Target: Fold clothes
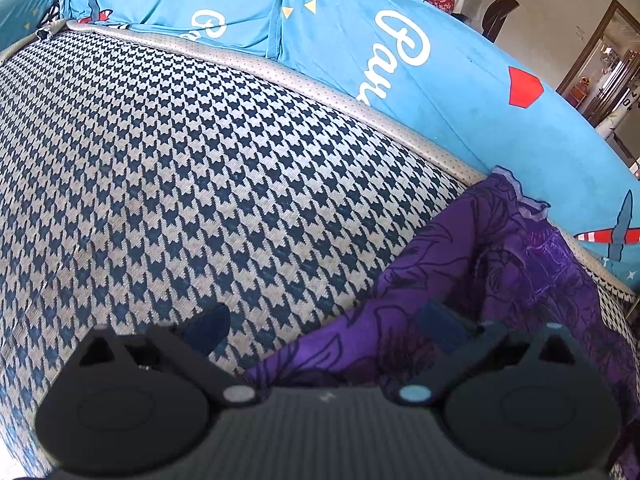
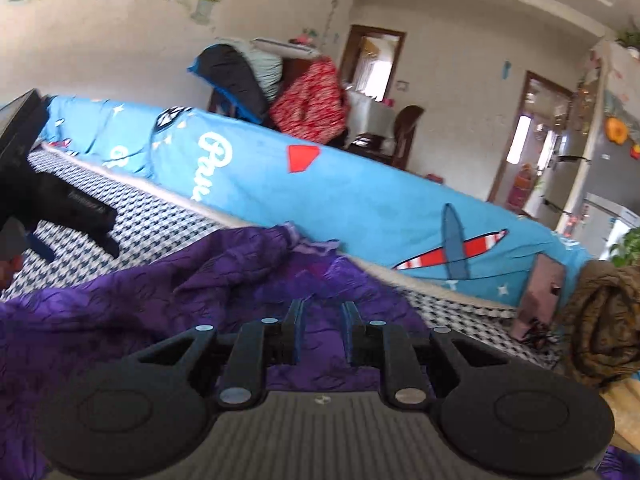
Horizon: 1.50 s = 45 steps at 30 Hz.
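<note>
A purple garment with a dark flower print (image 1: 500,264) lies crumpled on the houndstooth sofa seat (image 1: 180,160), its pale frilled edge against the blue backrest cover (image 1: 440,80). My left gripper (image 1: 324,326) hovers open at the garment's left edge, one finger over bare seat and the other over purple cloth. In the right wrist view, the same garment (image 2: 160,292) spreads under my right gripper (image 2: 323,328). Its jaws stand a narrow gap apart, and the cloth shows behind the gap, not pinched. The left gripper (image 2: 76,246) appears at far left over the seat (image 2: 160,220).
The blue printed cover (image 2: 360,200) runs along the sofa back. A brown patterned cloth bundle (image 2: 600,320) sits at the seat's right end. Behind the sofa are a pile of clothes (image 2: 308,100), a chair (image 2: 404,136), doorways and a fridge (image 2: 580,168).
</note>
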Tool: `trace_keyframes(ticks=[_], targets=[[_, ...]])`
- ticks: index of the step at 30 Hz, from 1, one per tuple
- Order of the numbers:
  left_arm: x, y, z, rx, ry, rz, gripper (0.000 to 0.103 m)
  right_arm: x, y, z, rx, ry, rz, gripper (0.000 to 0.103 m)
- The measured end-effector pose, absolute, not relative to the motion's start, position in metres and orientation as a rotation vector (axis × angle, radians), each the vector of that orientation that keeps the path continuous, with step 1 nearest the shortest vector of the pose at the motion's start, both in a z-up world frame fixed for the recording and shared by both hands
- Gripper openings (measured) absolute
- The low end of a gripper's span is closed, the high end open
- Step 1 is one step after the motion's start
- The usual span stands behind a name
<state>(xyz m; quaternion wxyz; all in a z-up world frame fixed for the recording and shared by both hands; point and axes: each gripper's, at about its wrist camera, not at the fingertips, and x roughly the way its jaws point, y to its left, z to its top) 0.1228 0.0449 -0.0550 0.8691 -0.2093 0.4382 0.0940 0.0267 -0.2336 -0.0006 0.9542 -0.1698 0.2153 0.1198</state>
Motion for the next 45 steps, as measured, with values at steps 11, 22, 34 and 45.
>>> trace_keyframes(ticks=[11,22,34,45], targets=[[0.120,0.046,-0.056,-0.398,0.926,0.140,0.103,0.026,-0.186,-0.068,-0.653,0.531,0.443,0.019],[0.117,0.032,-0.056,-0.306,0.925,0.021,0.103,0.049,-0.171,-0.095,-0.753,0.517,0.417,0.010],[0.115,0.011,-0.058,-0.167,0.904,-0.028,0.103,0.112,-0.239,-0.030,-0.029,0.546,0.283,0.003],[0.111,-0.024,-0.063,0.028,0.843,-0.067,0.103,0.160,-0.285,-0.049,0.364,0.769,-0.037,0.005]])
